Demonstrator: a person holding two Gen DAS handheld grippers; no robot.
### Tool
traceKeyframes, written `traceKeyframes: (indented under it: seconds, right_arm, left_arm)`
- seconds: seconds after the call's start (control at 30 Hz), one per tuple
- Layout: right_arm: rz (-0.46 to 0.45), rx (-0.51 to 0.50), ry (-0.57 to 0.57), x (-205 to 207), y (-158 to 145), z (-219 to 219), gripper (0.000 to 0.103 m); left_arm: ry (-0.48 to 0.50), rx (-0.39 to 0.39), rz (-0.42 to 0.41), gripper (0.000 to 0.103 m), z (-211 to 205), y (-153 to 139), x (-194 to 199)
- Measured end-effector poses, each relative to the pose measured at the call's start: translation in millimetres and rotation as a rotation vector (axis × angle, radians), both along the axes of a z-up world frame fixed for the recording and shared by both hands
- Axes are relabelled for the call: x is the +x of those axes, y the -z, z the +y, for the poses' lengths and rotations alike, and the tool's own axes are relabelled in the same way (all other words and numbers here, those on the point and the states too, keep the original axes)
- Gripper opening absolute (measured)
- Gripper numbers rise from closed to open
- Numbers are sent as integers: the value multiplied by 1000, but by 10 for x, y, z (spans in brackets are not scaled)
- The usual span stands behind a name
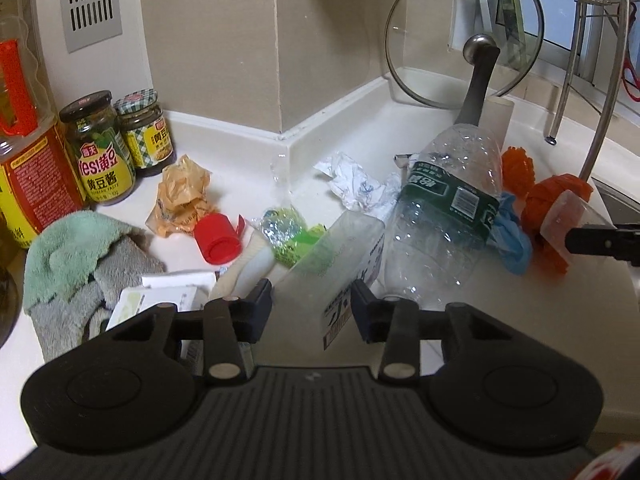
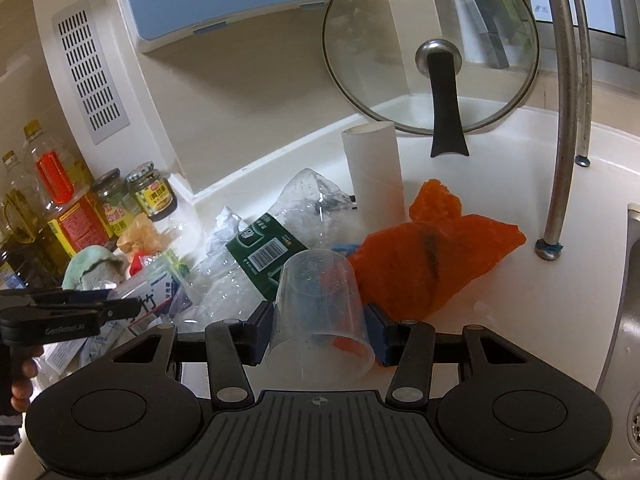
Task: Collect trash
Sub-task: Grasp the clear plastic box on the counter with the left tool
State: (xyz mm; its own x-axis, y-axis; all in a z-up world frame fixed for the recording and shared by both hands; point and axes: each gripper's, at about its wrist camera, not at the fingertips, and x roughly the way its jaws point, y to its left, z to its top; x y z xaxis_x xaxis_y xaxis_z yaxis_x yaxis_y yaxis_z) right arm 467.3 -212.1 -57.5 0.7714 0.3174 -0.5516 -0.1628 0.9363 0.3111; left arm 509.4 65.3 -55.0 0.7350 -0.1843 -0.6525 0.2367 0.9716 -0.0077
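Surface: white kitchen counter point(image 1: 520, 320) in a corner of beige wall tile, sink edge at far right of the right wrist view.
Backdrop: glass pot lid point(image 2: 430, 46) leaning upright against the wall, metal rack legs point(image 2: 560, 120) beside it.
Left gripper point(image 1: 312, 304): fingers clenched on a clear plastic box point(image 1: 340, 268) with a printed label; box sits between both pads, tilted, far end up on the litter.
Right gripper point(image 2: 318, 322): grasping a clear measuring cup point(image 2: 320, 312) sideways, pads on its walls, open mouth toward the camera, just above the counter.
Trash pile: crushed clear water bottle point(image 1: 444, 216) with green label lying centre; crumpled white paper point(image 1: 356, 184) behind it; orange mesh bag point(image 2: 420, 260) to its right, touching the cup; blue scrap point(image 1: 512, 236) between bottle and bag.
More trash: red cap point(image 1: 218, 238), crumpled tan wrapper point(image 1: 180, 196), green foil wrapper point(image 1: 288, 236), cardboard tube point(image 2: 374, 176) standing upright.
Left edge: two sauce jars point(image 1: 120, 144), oil bottle point(image 1: 24, 160), green-grey cloth point(image 1: 80, 272).
Person: fingers point(image 2: 24, 376) on the left gripper's handle, seen in the right wrist view.
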Motion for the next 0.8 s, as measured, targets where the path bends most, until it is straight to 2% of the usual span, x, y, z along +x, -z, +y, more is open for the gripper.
traceKeyframes:
  seconds: [0.3,0.33,0.47,0.6,0.8]
  right_arm:
    - [2,7,21,-27,1,-51,50]
    - [3,7,24,-31,3,-57,50]
    - [8,14,26,-38,14,-73,50]
    - [9,15,23,-49,16,-73,50]
    - [7,16,29,-73,18,-96,50]
  left_arm:
    - [-12,-6,34,32,-27,-43,-226]
    - [-10,-11,37,33,-27,-50,-236]
    - [-4,15,10,49,-57,-78,-206]
    - [-8,-2,27,49,-65,-65,-58]
    - [-7,11,53,47,-135,-10,120]
